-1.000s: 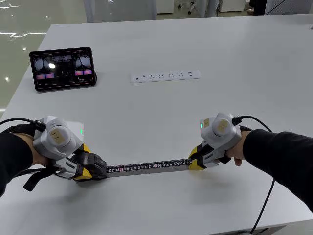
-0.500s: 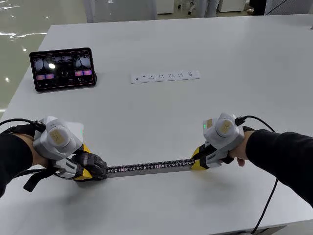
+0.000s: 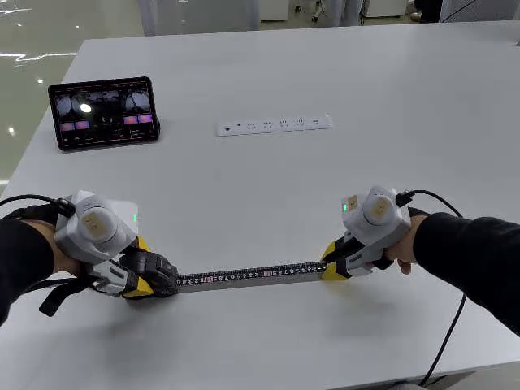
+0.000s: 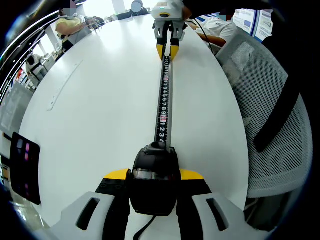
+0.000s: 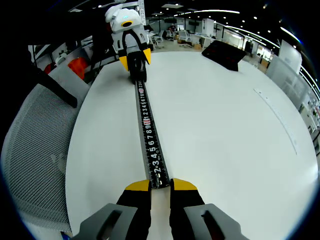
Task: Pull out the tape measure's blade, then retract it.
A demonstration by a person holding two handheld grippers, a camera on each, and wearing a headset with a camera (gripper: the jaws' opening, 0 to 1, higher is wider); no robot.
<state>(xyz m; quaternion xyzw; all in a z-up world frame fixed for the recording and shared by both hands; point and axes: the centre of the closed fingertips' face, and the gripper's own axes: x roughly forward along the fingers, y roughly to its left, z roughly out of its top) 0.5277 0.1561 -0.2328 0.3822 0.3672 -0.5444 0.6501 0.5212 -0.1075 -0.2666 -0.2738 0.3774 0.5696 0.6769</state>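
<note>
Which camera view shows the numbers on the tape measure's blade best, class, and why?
The right gripper view: the blade runs up from the right gripper, its digits large and sharp. The left gripper view shows them smaller beyond the black case. The head view shows a thin strip, digits unreadable.

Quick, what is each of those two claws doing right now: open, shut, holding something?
Left gripper: shut on the black tape measure case.
Right gripper: shut on the tip of the black numbered metal blade.

The blade (image 5: pixel 149 140) tip is lying hidden between the right gripper (image 5: pixel 160 186) jaws. The left gripper (image 4: pixel 154 176) is covering the tape measure (image 4: pixel 155 162) flanks. The tablet (image 3: pixel 104 113) screen is showing too small to read.
</note>
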